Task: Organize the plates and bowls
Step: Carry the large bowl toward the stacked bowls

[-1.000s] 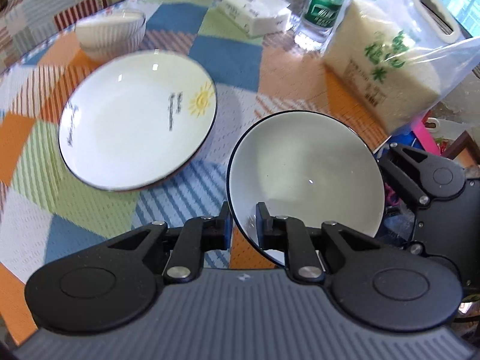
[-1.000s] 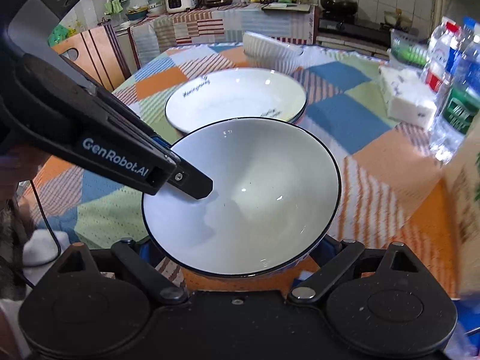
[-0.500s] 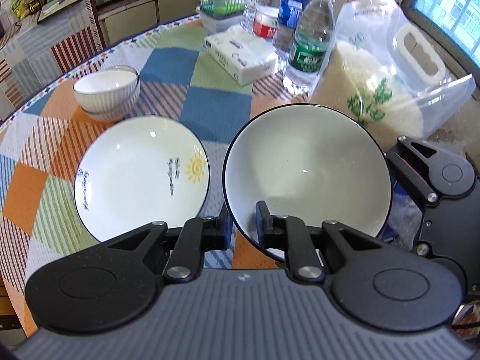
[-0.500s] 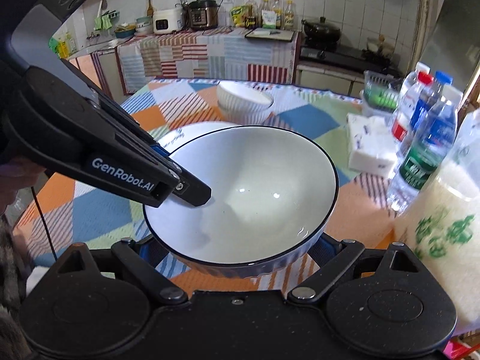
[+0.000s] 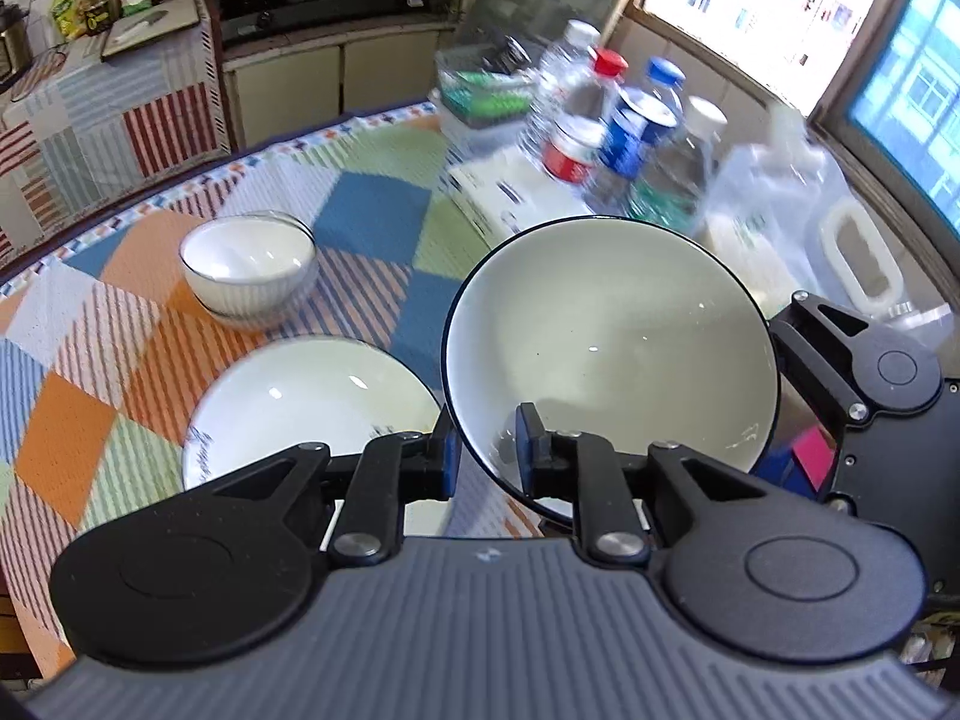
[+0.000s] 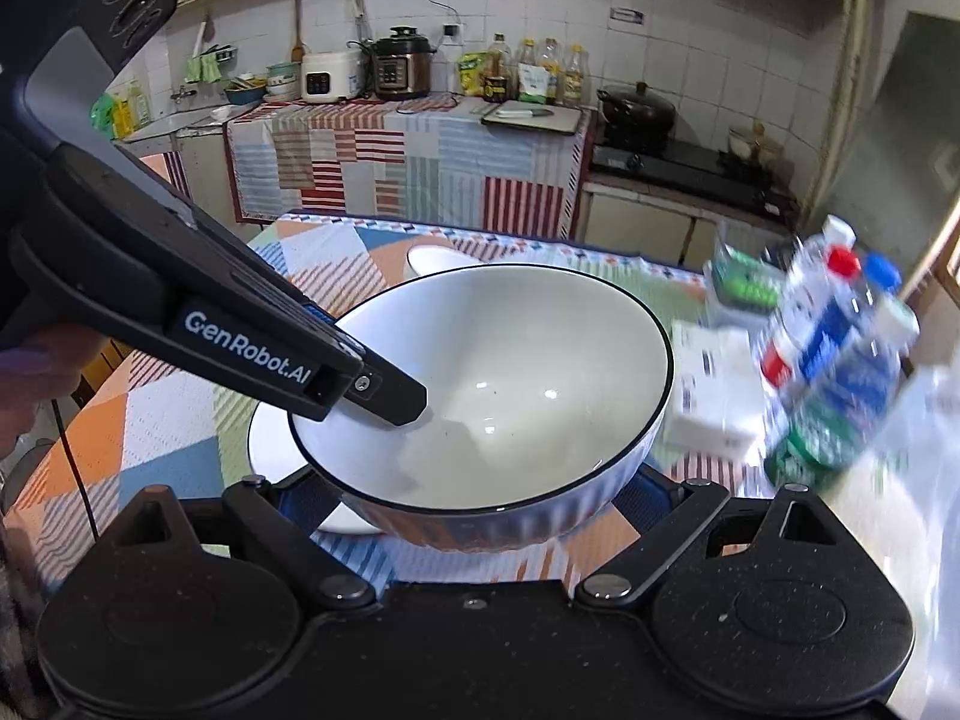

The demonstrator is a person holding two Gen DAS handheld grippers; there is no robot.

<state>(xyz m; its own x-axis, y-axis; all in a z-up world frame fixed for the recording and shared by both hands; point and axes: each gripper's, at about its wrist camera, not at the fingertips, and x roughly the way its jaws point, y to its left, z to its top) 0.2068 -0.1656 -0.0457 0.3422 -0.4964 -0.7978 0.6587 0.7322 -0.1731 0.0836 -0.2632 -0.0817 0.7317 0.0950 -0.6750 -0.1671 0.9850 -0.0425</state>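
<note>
A large white bowl (image 5: 612,348) with a dark rim hangs in the air above the patchwork table (image 5: 78,432), held by both grippers. My left gripper (image 5: 487,456) has the bowl's near rim between its pads, one pad inside and one outside, and its jaws are opening slightly. In the right wrist view, my right gripper (image 6: 474,498) stands wide with its blue pads against the ribbed outer wall of the large bowl (image 6: 510,384). A white plate (image 5: 300,396) with a sun print lies on the table below. Small stacked ribbed bowls (image 5: 249,270) sit behind it.
Water bottles (image 5: 630,138), a tissue pack (image 5: 510,192), a green-filled container (image 5: 480,90) and a clear bag of rice (image 5: 780,210) crowd the table's right side. A kitchen counter with a stove stands behind the table. A hand (image 6: 24,378) grips the left tool.
Both grippers have lifted the large bowl upward together. The plate and small bowls now sit lower and farther away, and more of the kitchen behind the table shows.
</note>
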